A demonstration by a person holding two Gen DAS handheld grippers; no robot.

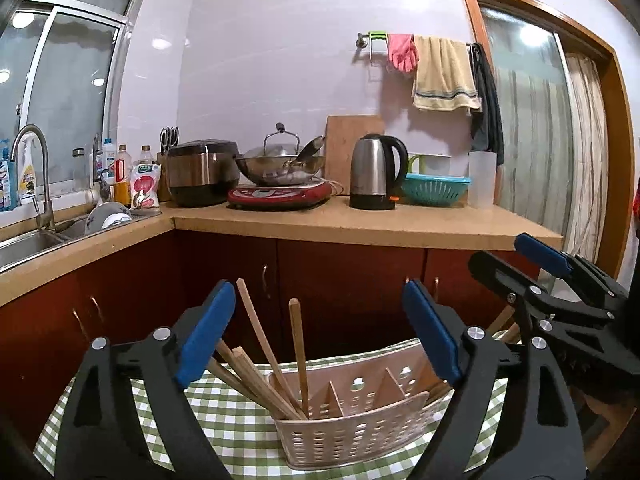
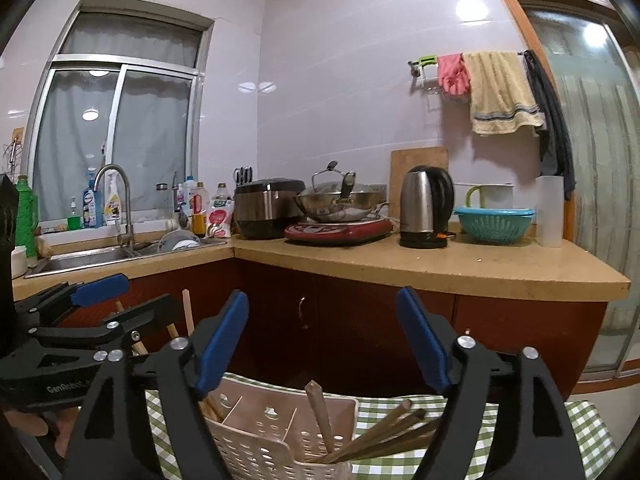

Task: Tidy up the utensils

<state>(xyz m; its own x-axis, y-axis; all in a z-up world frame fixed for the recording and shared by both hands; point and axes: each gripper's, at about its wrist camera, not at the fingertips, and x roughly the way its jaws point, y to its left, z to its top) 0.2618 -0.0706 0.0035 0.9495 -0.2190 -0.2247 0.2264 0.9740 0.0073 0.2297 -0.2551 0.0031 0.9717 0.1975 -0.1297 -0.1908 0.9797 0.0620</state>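
A beige perforated utensil caddy with several compartments stands on a green checked cloth. Wooden chopsticks lean in its left compartment. In the right wrist view the caddy holds darker wooden utensils in its right compartment. My left gripper is open and empty, above the caddy. My right gripper is open and empty, above the caddy's right end; it also shows in the left wrist view. The left gripper shows at the left of the right wrist view.
A kitchen counter runs behind, with a rice cooker, a wok on a red hob, a kettle and a teal colander. A sink with a tap is at the left. Red cabinet doors are below.
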